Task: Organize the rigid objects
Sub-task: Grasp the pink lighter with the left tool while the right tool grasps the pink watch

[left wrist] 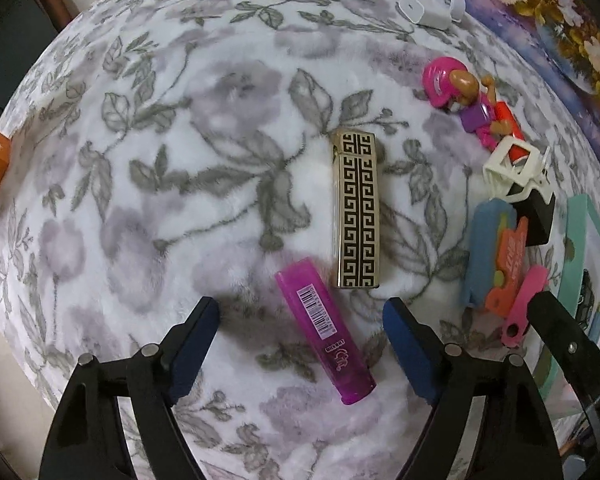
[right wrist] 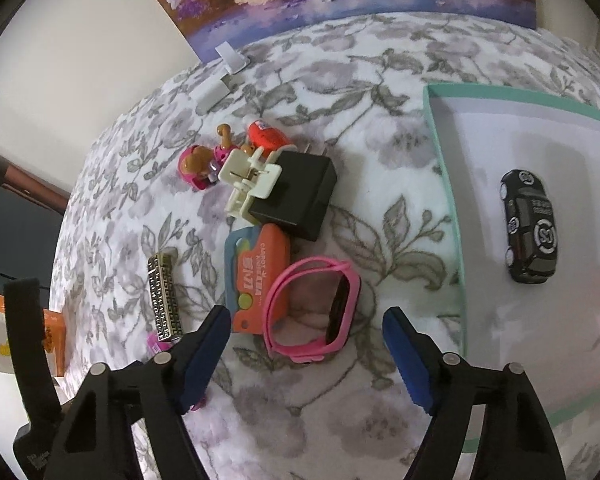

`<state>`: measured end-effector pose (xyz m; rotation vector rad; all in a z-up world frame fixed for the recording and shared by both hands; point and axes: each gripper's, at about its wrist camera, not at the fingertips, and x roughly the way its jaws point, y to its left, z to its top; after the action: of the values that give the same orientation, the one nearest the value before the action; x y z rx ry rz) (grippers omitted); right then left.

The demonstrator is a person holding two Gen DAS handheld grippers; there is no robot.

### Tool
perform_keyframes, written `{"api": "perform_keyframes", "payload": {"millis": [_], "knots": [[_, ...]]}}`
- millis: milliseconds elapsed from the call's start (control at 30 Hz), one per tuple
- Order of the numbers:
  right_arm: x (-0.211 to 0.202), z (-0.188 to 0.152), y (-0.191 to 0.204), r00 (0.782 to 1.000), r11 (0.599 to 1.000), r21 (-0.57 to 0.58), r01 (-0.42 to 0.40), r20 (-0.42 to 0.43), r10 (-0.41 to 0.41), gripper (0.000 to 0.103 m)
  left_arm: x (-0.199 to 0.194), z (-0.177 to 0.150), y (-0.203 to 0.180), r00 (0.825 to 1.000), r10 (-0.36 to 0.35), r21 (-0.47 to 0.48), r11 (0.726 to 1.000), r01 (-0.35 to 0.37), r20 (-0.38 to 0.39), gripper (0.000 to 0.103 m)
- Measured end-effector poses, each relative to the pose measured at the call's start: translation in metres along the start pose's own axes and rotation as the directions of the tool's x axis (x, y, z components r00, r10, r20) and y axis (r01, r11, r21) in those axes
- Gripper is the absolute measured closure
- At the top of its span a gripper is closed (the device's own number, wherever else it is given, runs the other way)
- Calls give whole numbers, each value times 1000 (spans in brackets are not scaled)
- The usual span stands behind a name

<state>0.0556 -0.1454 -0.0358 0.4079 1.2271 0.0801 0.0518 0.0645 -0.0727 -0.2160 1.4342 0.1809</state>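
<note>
Hovering over the floral blanket [left wrist: 148, 128], your left gripper [left wrist: 300, 344] gapes wide and empty, the purple lighter [left wrist: 325, 332] lying between its fingers. Your right gripper [right wrist: 306, 354] is equally open, empty, above the pink watch [right wrist: 314, 308], beside the tray [right wrist: 444, 184] holding a black car [right wrist: 530, 226].
</note>
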Motion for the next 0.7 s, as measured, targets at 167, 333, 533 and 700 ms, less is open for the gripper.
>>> {"api": "perform_keyframes", "payload": {"millis": [167,333,533,700], "knots": [[10,-2,-2,1000,1000,9,-2,-16,2,28,2,-1,-11,999,38,28,999,-38,12,30],[17,-3,-1,1000,1000,8,8,-21,-8,33,-4,5,-25,999,37,68,997,-38,24,45],[17,-2,-3,999,999,35,-34,-17,35,46,-9,5,-39,999,28,107,994,-32,36,65],[17,-2,-5,999,998,42,-47,-17,48,49,-11,6,-49,999,17,119,993,-22,42,81]]}}
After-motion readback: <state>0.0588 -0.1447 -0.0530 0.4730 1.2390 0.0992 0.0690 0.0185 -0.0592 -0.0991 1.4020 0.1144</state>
